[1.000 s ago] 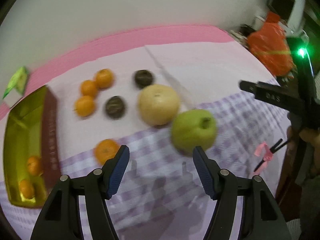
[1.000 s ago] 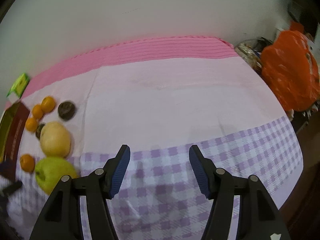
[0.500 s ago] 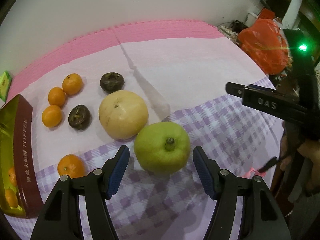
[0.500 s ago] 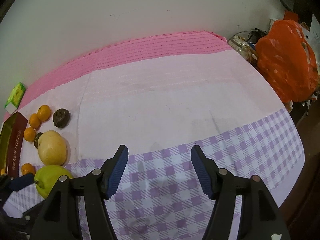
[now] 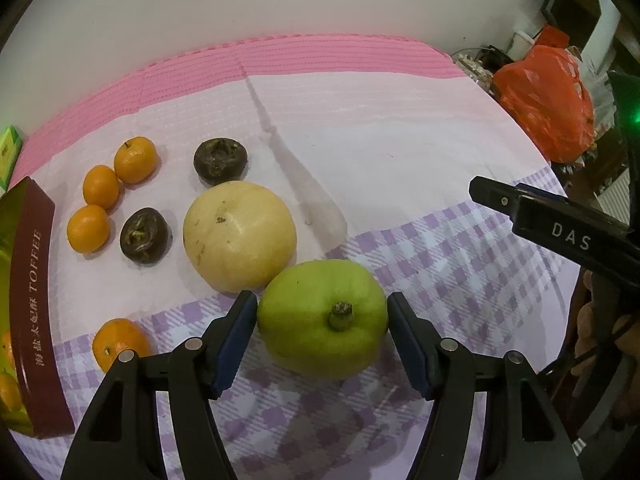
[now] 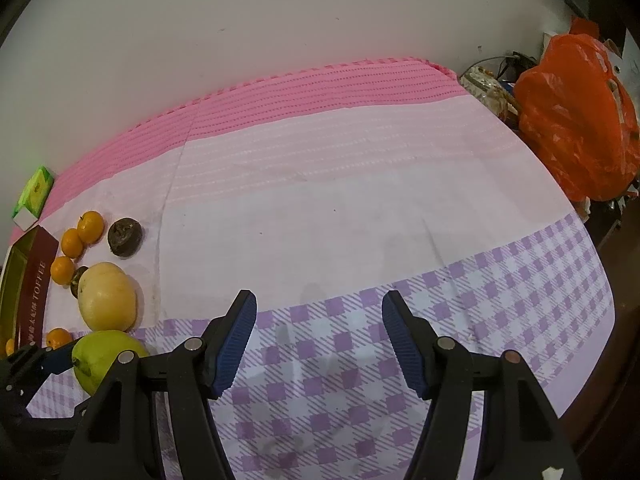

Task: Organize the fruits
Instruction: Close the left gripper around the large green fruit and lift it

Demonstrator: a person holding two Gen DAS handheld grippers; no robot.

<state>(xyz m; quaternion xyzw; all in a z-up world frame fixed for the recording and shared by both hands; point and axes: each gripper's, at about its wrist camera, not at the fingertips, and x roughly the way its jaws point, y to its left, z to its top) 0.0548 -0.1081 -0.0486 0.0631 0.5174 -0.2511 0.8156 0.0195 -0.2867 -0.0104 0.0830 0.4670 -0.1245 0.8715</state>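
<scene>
Green fruit now sits between the blue pads of the left gripper, where a second ago it lay ahead of them and to the right; the jaws stand part open around it, a sliver of gap on each side, not yet pressing. It touches the pale yellow fruit behind it. The right gripper hangs over bare checked cloth, jaws a little wider than before, nothing between them. Left of the fruit the toffee tin walls things in; to the right the cloth lies open up to its edge by the orange bag.
</scene>
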